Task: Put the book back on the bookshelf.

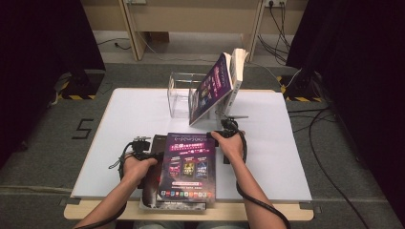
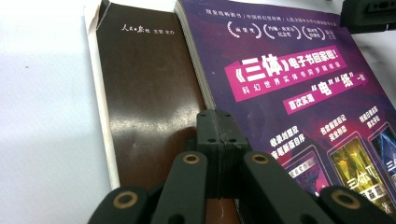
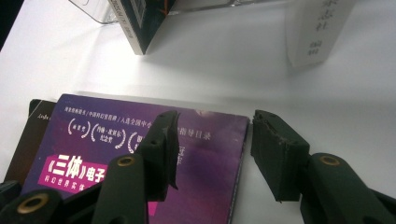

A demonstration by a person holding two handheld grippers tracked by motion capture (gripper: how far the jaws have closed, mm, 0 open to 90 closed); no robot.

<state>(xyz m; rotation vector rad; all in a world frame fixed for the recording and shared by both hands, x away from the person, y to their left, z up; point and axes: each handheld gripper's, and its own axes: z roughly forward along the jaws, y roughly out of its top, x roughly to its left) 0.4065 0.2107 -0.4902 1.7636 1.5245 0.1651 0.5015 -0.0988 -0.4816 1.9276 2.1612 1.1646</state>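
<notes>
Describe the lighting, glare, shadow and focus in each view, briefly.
High view: soft overall, the white table bright, black curtains swallowing both sides. Left gripper view: the table bleaches to blank white at left, sheen streaks the brown book, and the print on the purple book stays sharp while the left gripper blurs near the lens. Right gripper view: the leaning book casts a soft grey shadow.

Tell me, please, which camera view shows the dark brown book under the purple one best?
The left gripper view: the dark brown book lies close, with its cover and white title line plain beside the purple book. The high view shows a dark strip of it by the left hand. The right gripper view catches one corner at the picture's left edge.
</notes>
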